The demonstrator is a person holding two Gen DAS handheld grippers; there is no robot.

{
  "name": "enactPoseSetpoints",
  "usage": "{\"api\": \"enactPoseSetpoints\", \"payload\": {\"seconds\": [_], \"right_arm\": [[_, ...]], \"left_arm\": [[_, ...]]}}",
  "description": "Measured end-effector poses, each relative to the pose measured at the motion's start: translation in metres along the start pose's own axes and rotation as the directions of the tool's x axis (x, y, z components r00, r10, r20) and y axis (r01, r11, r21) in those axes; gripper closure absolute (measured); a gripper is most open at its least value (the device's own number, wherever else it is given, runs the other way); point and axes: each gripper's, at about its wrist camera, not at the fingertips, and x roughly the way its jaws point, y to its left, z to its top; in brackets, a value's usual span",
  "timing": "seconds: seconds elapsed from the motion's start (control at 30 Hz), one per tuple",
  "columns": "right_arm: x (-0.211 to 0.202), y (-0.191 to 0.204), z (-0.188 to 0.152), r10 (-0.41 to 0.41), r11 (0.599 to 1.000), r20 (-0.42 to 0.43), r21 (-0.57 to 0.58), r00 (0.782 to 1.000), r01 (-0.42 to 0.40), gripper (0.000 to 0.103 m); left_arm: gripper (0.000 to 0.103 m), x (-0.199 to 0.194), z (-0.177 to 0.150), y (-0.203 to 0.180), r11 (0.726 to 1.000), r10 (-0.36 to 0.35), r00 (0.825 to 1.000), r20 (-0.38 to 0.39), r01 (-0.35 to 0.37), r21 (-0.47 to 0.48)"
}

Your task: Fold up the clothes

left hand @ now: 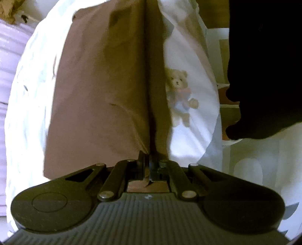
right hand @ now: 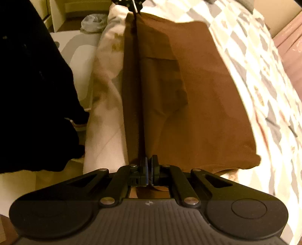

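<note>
A brown garment point(right hand: 198, 98) lies spread on a bed, and a fold of its near edge is lifted into a taut ridge between the two grippers. In the right wrist view my right gripper point(right hand: 149, 166) is shut on one end of this ridge. The left gripper point(right hand: 129, 4) shows small at the top, clamped on the far end. In the left wrist view the same garment point(left hand: 94, 90) looks pinkish brown, and my left gripper point(left hand: 150, 162) is shut on its raised fold, which runs straight away from the jaws.
The bed cover point(right hand: 260, 62) is white with grey checks, and a teddy bear print point(left hand: 179, 94) shows by the fold. A person's dark clothing point(right hand: 28, 84) stands at the bed's edge. A plastic bag point(right hand: 92, 20) lies on the floor.
</note>
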Motion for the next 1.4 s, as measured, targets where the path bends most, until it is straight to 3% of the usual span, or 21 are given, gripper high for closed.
{"api": "enactPoseSetpoints", "payload": {"seconds": [0.1, 0.13, 0.2, 0.23, 0.33, 0.43, 0.53, 0.6, 0.7, 0.73, 0.8, 0.9, 1.0, 1.07, 1.13, 1.17, 1.23, 1.3, 1.33, 1.37, 1.4], "right_arm": [[0.016, 0.007, -0.002, 0.001, 1.0, -0.029, 0.019, 1.0, 0.0, 0.1], [0.02, 0.007, 0.0, -0.004, 0.999, -0.05, 0.033, 0.999, 0.006, 0.096], [0.02, 0.007, 0.005, -0.029, 0.997, -0.086, 0.073, 0.996, 0.035, 0.076], [0.015, 0.005, 0.006, -0.028, 0.994, -0.08, 0.106, 0.996, 0.036, 0.066], [-0.008, -0.013, 0.005, -0.03, 0.962, -0.058, 0.27, 0.998, 0.044, 0.063], [-0.026, -0.048, 0.006, -0.1, 0.856, -0.004, 0.51, 0.995, 0.088, 0.063], [-0.018, -0.085, 0.006, -0.235, 0.705, 0.014, 0.691, 0.972, 0.161, 0.063], [0.002, -0.105, 0.005, -0.312, 0.61, -0.008, 0.765, 0.95, 0.207, 0.064], [0.039, -0.129, -0.006, -0.323, 0.493, -0.106, 0.829, 0.94, 0.263, 0.064], [0.05, -0.136, -0.012, -0.289, 0.456, -0.136, 0.851, 0.948, 0.262, 0.064], [0.038, -0.145, -0.022, -0.29, 0.402, -0.083, 0.893, 0.953, 0.201, 0.067], [0.023, -0.16, -0.038, -0.296, 0.312, -0.013, 0.944, 0.955, 0.11, 0.062], [0.021, -0.194, -0.06, -0.275, 0.146, 0.082, 0.988, 0.958, -0.042, 0.062], [0.031, -0.215, -0.075, -0.238, 0.016, 0.132, 0.991, 0.962, -0.132, 0.062], [0.045, -0.231, -0.087, -0.193, -0.108, 0.161, 0.977, 0.968, -0.184, 0.062], [0.052, -0.237, -0.092, -0.17, -0.169, 0.169, 0.966, 0.971, -0.198, 0.062], [0.063, -0.245, -0.104, -0.136, -0.289, 0.197, 0.929, 0.971, -0.229, 0.06], [0.069, -0.251, -0.114, -0.106, -0.368, 0.239, 0.892, 0.965, -0.261, 0.06], [0.071, -0.253, -0.117, -0.093, -0.396, 0.256, 0.877, 0.962, -0.272, 0.063], [0.073, -0.255, -0.116, -0.068, -0.398, 0.26, 0.878, 0.963, -0.265, 0.081], [0.074, -0.256, -0.113, -0.044, -0.382, 0.247, 0.891, 0.968, -0.245, 0.088]], "left_arm": [[0.1, 0.013, 0.003, -0.005, 0.999, 0.036, 0.998, -0.044, -0.037, -0.02], [0.099, 0.009, 0.004, -0.004, 0.999, 0.04, 0.998, -0.051, -0.041, -0.035], [0.088, -0.007, 0.003, 0.004, 0.995, 0.021, 0.998, -0.065, -0.027, -0.099], [0.076, -0.019, 0.001, 0.01, 0.99, -0.002, 0.998, -0.061, -0.007, -0.14], [0.074, -0.05, -0.001, 0.033, 0.962, -0.038, 0.999, -0.039, 0.026, -0.273], [0.075, -0.05, 0.016, 0.064, 0.897, -0.008, 1.0, 0.028, 0.019, -0.442], [0.075, -0.033, 0.036, 0.091, 0.802, 0.058, 0.992, 0.116, 0.023, -0.598], [0.075, -0.002, 0.052, 0.095, 0.756, 0.045, 0.99, 0.132, 0.053, -0.652], [0.079, 0.029, 0.063, 0.085, 0.74, -0.016, 0.997, 0.08, 0.065, -0.669], [0.079, 0.023, 0.057, 0.092, 0.7, 0.0, 0.996, 0.093, 0.067, -0.711], [0.077, 0.01, 0.044, 0.107, 0.609, 0.035, 0.993, 0.116, 0.071, -0.79], [0.065, -0.009, 0.0, 0.151, 0.382, 0.132, 0.989, 0.07, 0.014, -0.924], [0.062, 0.006, -0.049, 0.182, 0.077, 0.178, 0.984, -0.001, -0.016, -0.997], [0.059, 0.021, -0.085, 0.205, -0.13, 0.158, 0.987, 0.005, 0.025, -0.991], [0.059, 0.038, -0.114, 0.222, -0.296, 0.129, 0.99, 0.056, 0.093, -0.951], [0.059, 0.039, -0.131, 0.232, -0.363, 0.114, 0.988, 0.1, 0.135, -0.922], [0.059, 0.04, -0.156, 0.245, -0.449, 0.081, 0.98, 0.184, 0.201, -0.871], [0.066, 0.074, -0.153, 0.236, -0.489, 0.065, 0.969, 0.236, 0.238, -0.839], [0.076, 0.082, -0.155, 0.235, -0.502, 0.061, 0.966, 0.253, 0.249, -0.828], [0.086, 0.088, -0.152, 0.231, -0.5, 0.063, 0.964, 0.258, 0.255, -0.827], [0.091, 0.087, -0.149, 0.231, -0.483, 0.069, 0.965, 0.253, 0.254, -0.838]]}}
